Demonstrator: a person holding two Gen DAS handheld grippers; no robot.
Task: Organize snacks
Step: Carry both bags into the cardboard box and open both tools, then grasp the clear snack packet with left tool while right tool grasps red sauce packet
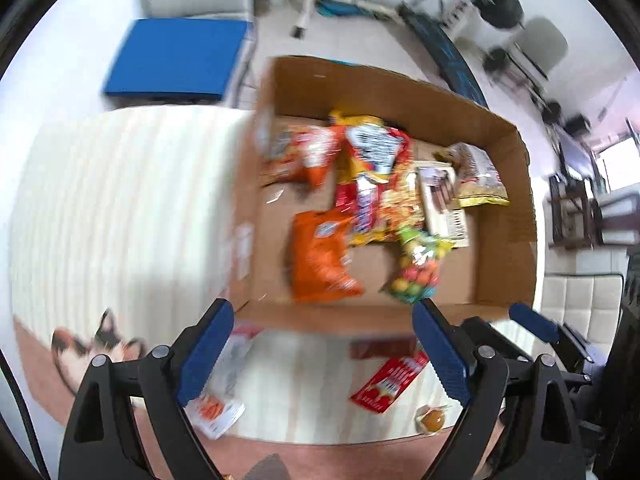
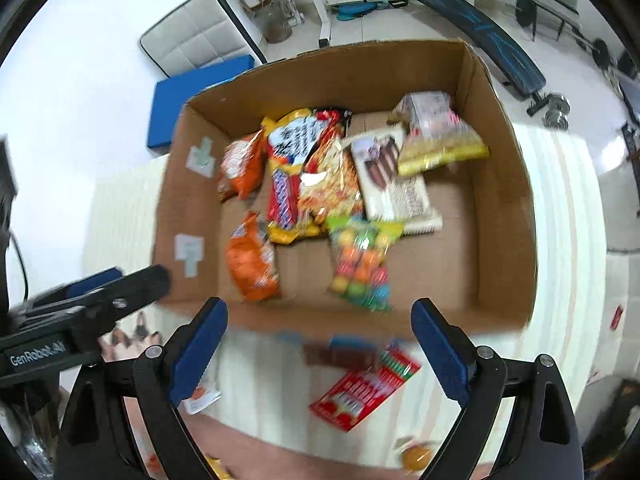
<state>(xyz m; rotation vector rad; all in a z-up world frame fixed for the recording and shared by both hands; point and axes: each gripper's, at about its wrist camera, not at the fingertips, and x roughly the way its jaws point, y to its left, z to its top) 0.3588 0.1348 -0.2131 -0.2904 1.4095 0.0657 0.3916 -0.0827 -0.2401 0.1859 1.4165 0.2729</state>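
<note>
Crinkly snack packets (image 2: 320, 184) lie heaped in the far middle of the brown cardboard box (image 2: 500, 208), the clear gumball bag (image 2: 362, 264) running lengthwise near to far. Bare floor shows at the box's right. Both the left gripper (image 1: 324, 344) and right gripper (image 2: 320, 344) hang spread and empty over the near rim, above a flat red packet (image 2: 364, 392) on the ribbed cream mat (image 2: 560, 280)

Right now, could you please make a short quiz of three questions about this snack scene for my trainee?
1. True or false: both the left gripper and the right gripper hold a snack.
2. Where does the bag of coloured gumballs lie? A) in the cardboard box B) on the table outside it
3. Which flat red packet is not yet packed, and where is it?

Key: 1 false, both are open and empty. 2 A. 3 The red packet, on the striped cloth before the box.
</note>
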